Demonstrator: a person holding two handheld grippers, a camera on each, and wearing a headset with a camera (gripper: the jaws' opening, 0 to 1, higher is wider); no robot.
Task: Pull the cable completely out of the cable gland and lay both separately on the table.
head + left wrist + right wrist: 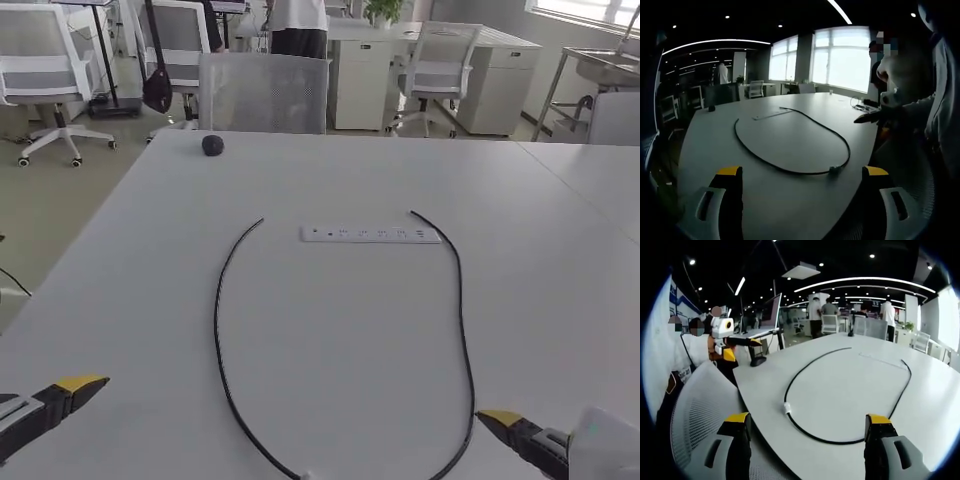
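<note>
A black cable (216,330) lies on the white table (340,330) in a long open loop shaped like a U. Its two free ends point toward the far side and its closed bend lies at the near edge. A white power strip (370,234) lies flat between the two free ends, just beside the right-hand one and a little apart from the left-hand one. The small light-coloured cable gland (787,408) sits on the cable at the near bend, with cable running out of it on both sides, so the cable is threaded through it and the two are not separated. The left gripper view shows the gland close to the table's near edge. The left gripper (802,172) is held low at the near left of the table with its yellow-tipped jaws wide apart and nothing between them. The right gripper (808,418) is at the near right, its jaws also spread wide with nothing between them. Both grippers are off the cable, with the loop's bend lying between them in the head view. Each gripper shows at the side of the other's view, held by a person at the table's edge. A small dark object (212,145) rests near the far left corner of the table, well apart from the cable. A grey mesh chair (265,92) stands behind the far edge, with more office chairs, desks and standing people in the room beyond.
</note>
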